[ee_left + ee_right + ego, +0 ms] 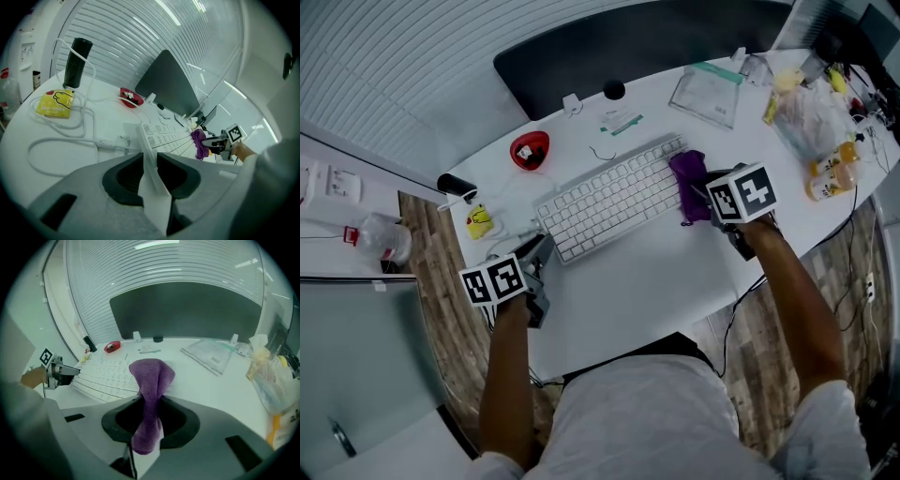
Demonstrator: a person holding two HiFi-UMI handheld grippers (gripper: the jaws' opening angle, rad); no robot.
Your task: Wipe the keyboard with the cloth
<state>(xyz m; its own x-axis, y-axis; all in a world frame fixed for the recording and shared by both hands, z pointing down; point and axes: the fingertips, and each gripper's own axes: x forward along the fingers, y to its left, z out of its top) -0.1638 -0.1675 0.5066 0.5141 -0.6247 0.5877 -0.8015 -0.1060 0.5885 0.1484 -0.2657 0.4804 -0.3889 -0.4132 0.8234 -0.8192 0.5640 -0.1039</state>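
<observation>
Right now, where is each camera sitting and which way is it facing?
Head view: on the person's head, facing steeply down at the white desk; the left gripper, the right gripper and both forearms show.
Left gripper view: on the left gripper, looking along the white keyboard its jaws clamp.
Right gripper view: on the right gripper, facing the dark curved panel; its jaws hold the purple cloth.
Shared: each gripper view shows the other gripper.
</observation>
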